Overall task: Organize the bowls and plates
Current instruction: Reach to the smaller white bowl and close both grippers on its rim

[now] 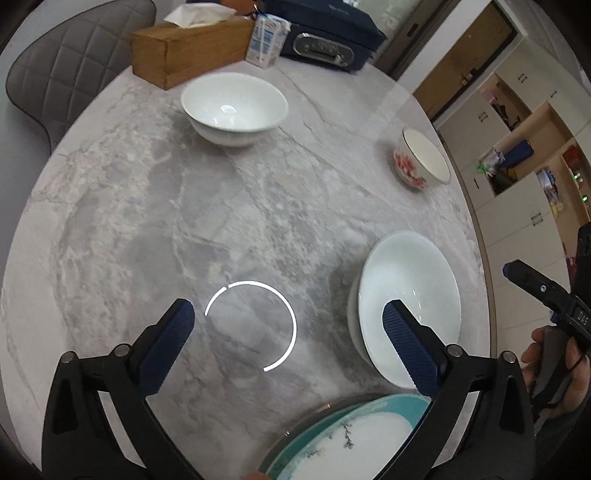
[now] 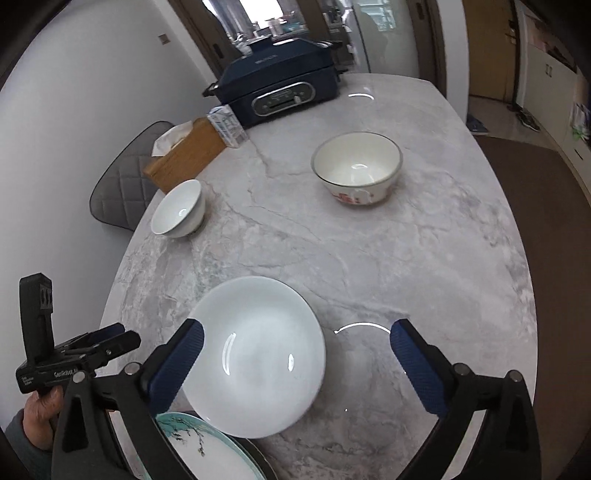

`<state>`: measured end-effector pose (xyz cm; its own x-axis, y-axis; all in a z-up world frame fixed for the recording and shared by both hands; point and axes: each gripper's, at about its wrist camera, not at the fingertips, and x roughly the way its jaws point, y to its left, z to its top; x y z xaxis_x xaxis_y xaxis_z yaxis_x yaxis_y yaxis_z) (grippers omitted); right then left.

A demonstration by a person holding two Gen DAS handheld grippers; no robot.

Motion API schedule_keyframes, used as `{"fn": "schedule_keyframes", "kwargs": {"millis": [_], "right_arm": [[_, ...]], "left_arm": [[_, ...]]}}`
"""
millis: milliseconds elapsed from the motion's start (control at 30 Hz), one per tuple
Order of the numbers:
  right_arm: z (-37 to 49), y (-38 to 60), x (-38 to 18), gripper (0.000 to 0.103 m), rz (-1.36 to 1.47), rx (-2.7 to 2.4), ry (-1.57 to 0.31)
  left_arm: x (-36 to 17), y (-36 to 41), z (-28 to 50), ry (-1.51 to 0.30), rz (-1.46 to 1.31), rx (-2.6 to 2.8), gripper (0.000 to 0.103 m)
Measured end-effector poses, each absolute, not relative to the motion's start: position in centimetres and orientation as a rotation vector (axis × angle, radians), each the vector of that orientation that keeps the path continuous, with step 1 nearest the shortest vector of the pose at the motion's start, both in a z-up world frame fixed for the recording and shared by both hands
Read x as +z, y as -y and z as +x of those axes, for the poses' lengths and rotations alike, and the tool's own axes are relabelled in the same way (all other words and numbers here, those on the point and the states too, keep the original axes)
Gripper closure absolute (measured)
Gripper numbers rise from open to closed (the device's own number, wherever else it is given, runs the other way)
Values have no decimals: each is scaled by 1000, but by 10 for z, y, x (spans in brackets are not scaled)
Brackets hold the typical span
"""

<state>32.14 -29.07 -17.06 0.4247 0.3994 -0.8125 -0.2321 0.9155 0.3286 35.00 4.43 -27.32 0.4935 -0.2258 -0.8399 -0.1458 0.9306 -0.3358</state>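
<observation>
A large white bowl (image 1: 413,302) (image 2: 255,354) sits near the table's front edge. A teal-rimmed plate with a branch pattern (image 1: 354,439) (image 2: 207,454) lies on a stack just in front of it. A smaller white bowl (image 1: 234,107) (image 2: 179,208) stands at the far left. A bowl with red flowers (image 1: 421,158) (image 2: 356,168) stands at the far right. My left gripper (image 1: 288,328) is open and empty above bare marble, left of the large bowl. My right gripper (image 2: 295,347) is open and empty above the large bowl's right edge.
A wooden tissue box (image 1: 184,48) (image 2: 188,155), a small milk carton (image 1: 266,40) (image 2: 227,125) and a dark blue electric cooker (image 1: 325,33) (image 2: 280,85) stand at the back of the marble table (image 1: 147,206). A grey chair (image 1: 70,70) is at the left.
</observation>
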Motion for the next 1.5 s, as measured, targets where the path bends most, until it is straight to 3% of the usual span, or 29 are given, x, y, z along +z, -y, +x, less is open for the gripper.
{"fn": "schedule_keyframes", "kwargs": {"millis": [233, 700, 867, 933, 1133, 1200, 1300, 1367, 1433, 1500], "right_arm": [[395, 213, -143, 0, 128, 559, -1075], [515, 89, -187, 6, 48, 628, -1209], [535, 73, -211, 19, 28, 612, -1264], [540, 68, -221, 30, 34, 617, -1295], [544, 56, -242, 32, 32, 630, -1338], [545, 53, -247, 34, 27, 627, -1342], [544, 48, -252, 43, -1, 628, -1342], [543, 47, -256, 54, -15, 626, -1346], [542, 46, -262, 68, -15, 619, -1365], [541, 47, -265, 73, -3, 625, -1370]], "left_arm": [[-255, -111, 400, -1036, -438, 82, 0], [-289, -167, 509, -1110, -448, 174, 0], [-303, -174, 522, -1121, -437, 199, 1], [-309, -179, 526, -1132, -438, 208, 1], [-324, -182, 533, -1161, -412, 225, 1], [-329, -181, 535, -1169, -418, 217, 6], [-333, -180, 536, -1174, -430, 203, 21], [-335, -176, 538, -1181, -421, 185, 42], [-337, -171, 540, -1175, -418, 160, 51], [-335, -167, 541, -1165, -414, 143, 60]]}}
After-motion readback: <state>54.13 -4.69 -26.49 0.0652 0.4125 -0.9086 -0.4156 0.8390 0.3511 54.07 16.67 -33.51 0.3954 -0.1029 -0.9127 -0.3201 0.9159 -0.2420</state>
